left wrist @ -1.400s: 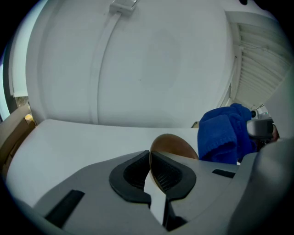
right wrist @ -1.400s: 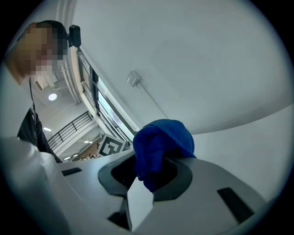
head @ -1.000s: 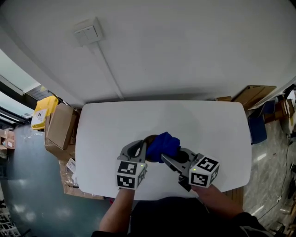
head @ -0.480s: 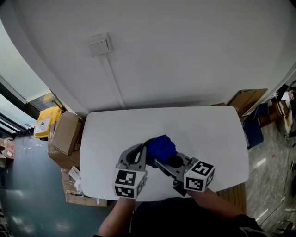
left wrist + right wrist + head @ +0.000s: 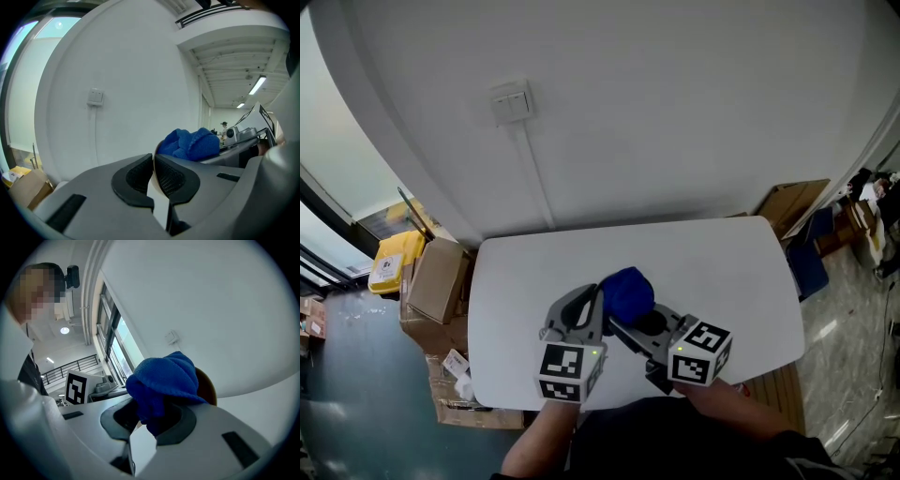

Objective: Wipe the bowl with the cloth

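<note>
Right at the bottom of the head view, my left hand-held gripper (image 5: 596, 298) is clenched on the bowl's thin rim. Its own view shows the rim edge-on, running straight between the closed pads (image 5: 169, 177).

My right hand-held gripper (image 5: 621, 330) sits at about 4 o'clock from it and is grasping the blue cloth (image 5: 628, 292). The wad bulges out of its jaws toward 12 o'clock. In the right gripper view, the brown bowl (image 5: 209, 386) peeks out just behind the cloth at 2 o'clock, touching it as far as I can tell. I judge both to be held above the white tabletop (image 5: 722, 262) rather than resting on it.

The right hand is the one placed to wipe, since the cloth already meets the bowl while the left only steadies the rim. The bowl is round, so no axis matters.

I can read no writing. The cubes carry only square markers, and the label on the yellow box (image 5: 389, 262) at 9 o'clock is too small. A wall switch (image 5: 511, 101) sits beyond at 11 o'clock.
</note>
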Demonstrator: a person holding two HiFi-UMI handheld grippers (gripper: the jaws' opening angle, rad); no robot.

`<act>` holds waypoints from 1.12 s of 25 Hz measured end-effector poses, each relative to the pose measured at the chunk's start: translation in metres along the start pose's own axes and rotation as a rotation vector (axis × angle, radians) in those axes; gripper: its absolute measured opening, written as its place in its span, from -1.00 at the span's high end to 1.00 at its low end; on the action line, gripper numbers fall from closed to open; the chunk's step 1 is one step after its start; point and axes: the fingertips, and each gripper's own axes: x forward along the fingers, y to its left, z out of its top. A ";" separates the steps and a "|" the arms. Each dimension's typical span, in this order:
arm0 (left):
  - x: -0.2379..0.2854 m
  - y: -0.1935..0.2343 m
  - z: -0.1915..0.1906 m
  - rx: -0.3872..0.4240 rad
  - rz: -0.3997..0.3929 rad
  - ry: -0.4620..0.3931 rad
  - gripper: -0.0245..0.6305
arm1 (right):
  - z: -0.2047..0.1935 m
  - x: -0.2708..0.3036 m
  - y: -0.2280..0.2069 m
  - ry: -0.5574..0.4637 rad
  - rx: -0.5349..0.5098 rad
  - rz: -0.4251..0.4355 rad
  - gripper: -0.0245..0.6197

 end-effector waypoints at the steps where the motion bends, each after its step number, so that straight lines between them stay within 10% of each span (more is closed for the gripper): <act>1: -0.003 0.000 0.004 0.010 -0.002 -0.012 0.85 | 0.001 0.001 0.002 -0.004 -0.007 -0.004 0.71; 15: -0.020 0.011 0.052 0.043 0.049 -0.131 0.85 | 0.018 -0.016 0.001 -0.018 -0.052 -0.022 0.71; 28: 0.016 -0.077 0.095 0.235 0.058 -0.188 0.84 | 0.055 -0.055 -0.029 -0.027 -0.155 -0.038 0.71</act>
